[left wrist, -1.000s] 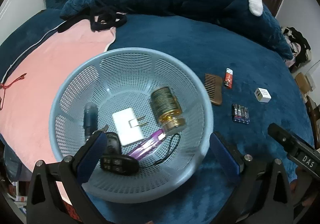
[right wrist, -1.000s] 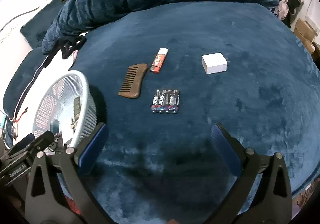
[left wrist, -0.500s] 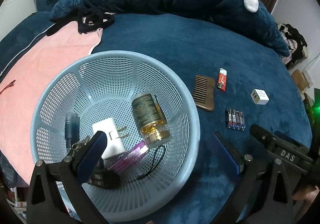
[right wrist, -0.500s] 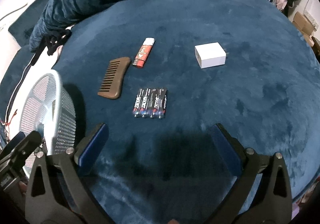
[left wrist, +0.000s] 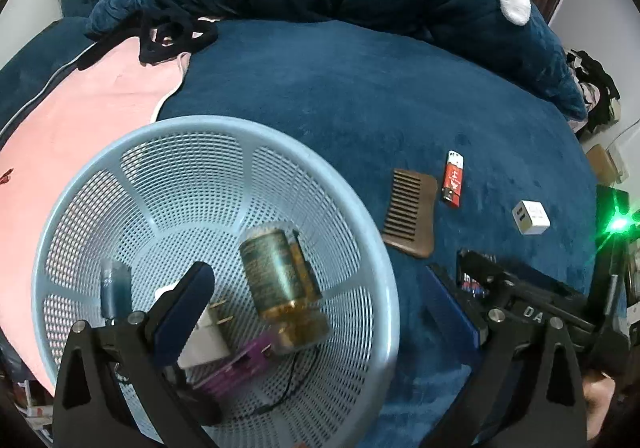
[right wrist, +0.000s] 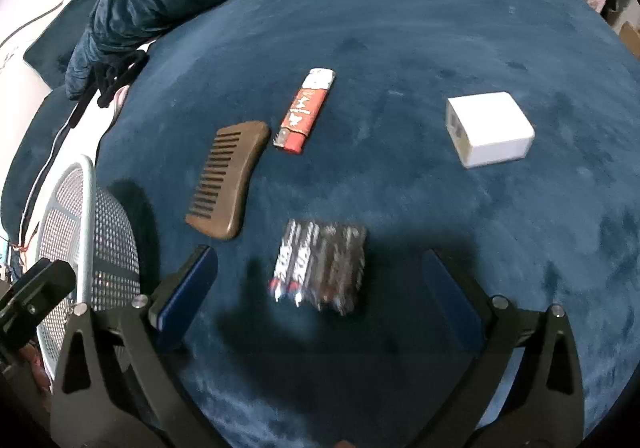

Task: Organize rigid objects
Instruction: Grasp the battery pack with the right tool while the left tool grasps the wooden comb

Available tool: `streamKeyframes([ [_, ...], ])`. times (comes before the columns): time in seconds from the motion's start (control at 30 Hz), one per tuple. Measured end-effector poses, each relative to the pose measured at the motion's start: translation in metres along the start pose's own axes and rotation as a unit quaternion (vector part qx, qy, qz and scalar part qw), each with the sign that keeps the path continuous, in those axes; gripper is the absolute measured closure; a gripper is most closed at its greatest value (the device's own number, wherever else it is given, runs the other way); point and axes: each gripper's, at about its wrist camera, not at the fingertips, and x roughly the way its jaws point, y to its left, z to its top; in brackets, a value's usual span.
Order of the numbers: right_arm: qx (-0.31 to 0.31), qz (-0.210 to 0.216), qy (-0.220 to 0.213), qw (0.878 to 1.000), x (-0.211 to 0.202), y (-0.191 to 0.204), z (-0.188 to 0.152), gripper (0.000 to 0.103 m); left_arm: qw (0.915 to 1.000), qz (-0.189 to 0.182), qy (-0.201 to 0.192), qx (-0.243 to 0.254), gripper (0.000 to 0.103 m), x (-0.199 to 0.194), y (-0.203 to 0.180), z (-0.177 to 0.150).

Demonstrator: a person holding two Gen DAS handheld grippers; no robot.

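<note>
Batteries in a small pack lay flat on the blue blanket, right between the two wide-apart fingers of the right gripper. The right gripper was wide open and held nothing. The pack looked blurry. A brown comb lay just up and to the left of the pack. A red lighter lay beside the top of the comb, not touching it. A white charger block sat well apart on the right side of the blanket.

The left gripper was wide open too, and it held nothing. It hung over the near side of the light blue basket, with one finger over the inside and the other finger out over the blanket. Inside the basket lay a round bottle with a gold cap on its side, a white plug, a purple thing and a small dark blue tube. A thin black cord lay near the bottle. A pink cloth was spread beside the basket on the far left. The basket stood near the comb, to its left.
</note>
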Motion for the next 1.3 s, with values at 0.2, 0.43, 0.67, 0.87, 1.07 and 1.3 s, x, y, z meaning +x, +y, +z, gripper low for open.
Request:
streamKeyframes([
  [0.2,-0.017,0.027,0.011,0.999,0.018,0.006,0.014,0.0,0.9999,0.003,0.009,-0.006,0.0,0.01,0.002,0.004],
  [0.43,-0.052,0.064,0.045,0.996,0.026,0.013,0.011,0.0,0.9999,0.007,0.007,-0.006,0.0,0.005,0.005,0.001],
  [0.67,-0.081,0.092,0.083,0.989,0.005,0.022,-0.022,0.001,1.0,0.005,0.003,-0.008,0.0,-0.006,0.008,-0.004],
  [0.87,-0.104,0.0,0.073,0.992,0.011,0.023,-0.023,0.05,1.0,0.005,-0.006,0.004,0.0,-0.016,0.0,-0.001],
  [1.07,-0.034,-0.018,0.032,0.999,-0.015,-0.011,-0.019,0.052,0.999,-0.016,-0.013,0.04,0.0,-0.019,-0.032,0.007],
  [1.3,0.136,-0.064,-0.016,0.989,-0.052,-0.094,-0.025,0.052,0.9932,-0.05,-0.002,0.105,0.001,0.008,-0.107,0.014],
])
